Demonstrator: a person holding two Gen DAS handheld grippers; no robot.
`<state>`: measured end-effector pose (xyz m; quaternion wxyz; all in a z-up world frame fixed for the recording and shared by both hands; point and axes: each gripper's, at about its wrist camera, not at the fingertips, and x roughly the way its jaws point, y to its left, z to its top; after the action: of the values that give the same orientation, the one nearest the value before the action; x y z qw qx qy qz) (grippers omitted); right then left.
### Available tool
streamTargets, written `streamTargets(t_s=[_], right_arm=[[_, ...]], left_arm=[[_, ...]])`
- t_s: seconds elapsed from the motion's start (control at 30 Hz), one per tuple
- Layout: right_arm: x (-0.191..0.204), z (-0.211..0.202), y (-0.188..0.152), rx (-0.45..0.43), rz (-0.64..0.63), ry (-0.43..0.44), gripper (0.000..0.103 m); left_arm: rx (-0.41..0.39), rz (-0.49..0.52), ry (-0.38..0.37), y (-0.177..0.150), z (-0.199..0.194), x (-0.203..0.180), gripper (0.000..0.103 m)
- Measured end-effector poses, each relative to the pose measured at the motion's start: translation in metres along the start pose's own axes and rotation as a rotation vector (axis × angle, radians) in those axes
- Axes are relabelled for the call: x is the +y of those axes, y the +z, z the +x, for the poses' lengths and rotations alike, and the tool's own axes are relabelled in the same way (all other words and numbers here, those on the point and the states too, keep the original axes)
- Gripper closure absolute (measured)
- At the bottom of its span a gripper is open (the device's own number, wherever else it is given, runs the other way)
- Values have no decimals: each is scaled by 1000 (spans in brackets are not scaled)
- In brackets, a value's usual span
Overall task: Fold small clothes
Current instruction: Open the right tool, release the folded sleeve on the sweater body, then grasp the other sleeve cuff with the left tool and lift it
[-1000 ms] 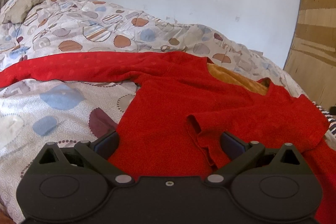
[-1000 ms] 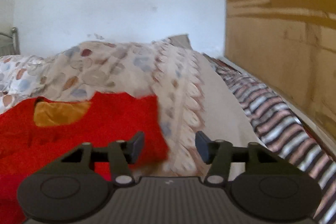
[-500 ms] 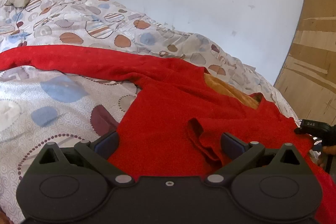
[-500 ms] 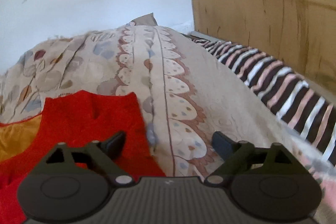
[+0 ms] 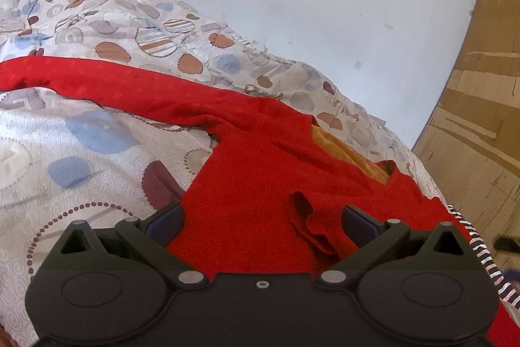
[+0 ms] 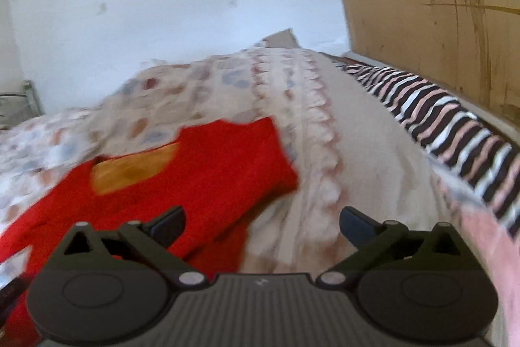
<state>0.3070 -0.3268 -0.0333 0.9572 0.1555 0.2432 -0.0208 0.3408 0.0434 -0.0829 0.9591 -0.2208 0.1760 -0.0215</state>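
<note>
Left wrist view: red sweater (image 5: 260, 184), soft, limp knit on bed (image 5: 81, 152); grasp sleeve at 10 o'clock. Left gripper (image 5: 261, 221) jaws apart; right gripper (image 6: 261, 225) jaws just opened wide, empty.

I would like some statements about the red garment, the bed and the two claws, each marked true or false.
1. The red garment lies spread on the patterned bedcover. True.
2. The left claw is shut on the garment. False: its jaws stand open over the fabric.
3. The garment's inside shows orange at the neck opening. True.
4. The right claw holds a sleeve. False: it is open with nothing gripped; its jaws have just been opening.
5. A striped cloth lies along the wooden board. True.
</note>
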Motion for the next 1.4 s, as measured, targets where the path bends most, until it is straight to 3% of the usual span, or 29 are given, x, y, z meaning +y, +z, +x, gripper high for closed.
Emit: streamTargets(t_s=[0.1,0.2,0.3,0.4,0.47,0.53,0.6,0.67,0.73,0.93,1.0,1.03,1.07,1.1,1.17,1.23,1.3,1.4], right_arm=[[23,-35,-23,2,10,62,0],[53,-55,-41,-24,-23,123,0],[81,-56,-53,-47,-135,208,0],[101,-34,-69,4,-213,235,0],[103,-12,-79,113,-211,212,0],[106,-12,-79,115,-228,212,0],[104,-13,-78,112,-222,228,0],[99,-16,-81,84,-201,259,0],[90,-18,-85,48,-168,302,0],[64,-21,-87,-2,-51,435,0],[62,-20,-87,-4,-38,447,0],[62,-19,-87,-4,-40,444,0],[63,-19,-87,-3,-45,439,0],[64,-19,-87,-1,-50,433,0],[65,-18,-88,-1,-55,427,0],[65,-17,-88,-1,-53,428,0],[66,-17,-89,-2,-51,430,0],[66,-17,-89,-1,-53,429,0]], left_arm=[[34,-58,-4,10,-4,7,1],[103,-64,87,34,-22,18,1],[50,-104,117,57,-53,51,1],[15,-173,238,83,-77,95,1],[2,-212,364,101,-86,127,1],[-8,-245,496,122,-93,160,1],[-22,-276,574,141,-98,193,1],[-15,-309,585,156,-98,220,1],[-3,-352,551,166,-94,242,1],[3,-462,455,170,-72,265,5],[17,-473,460,167,-62,269,18],[28,-487,503,166,-57,272,24],[45,-502,559,164,-53,274,39],[57,-516,612,163,-49,277,61],[70,-531,689,162,-45,281,80],[50,-520,690,162,-46,281,84],[33,-481,700,166,-47,279,95],[-14,-411,691,174,-51,268,98]])
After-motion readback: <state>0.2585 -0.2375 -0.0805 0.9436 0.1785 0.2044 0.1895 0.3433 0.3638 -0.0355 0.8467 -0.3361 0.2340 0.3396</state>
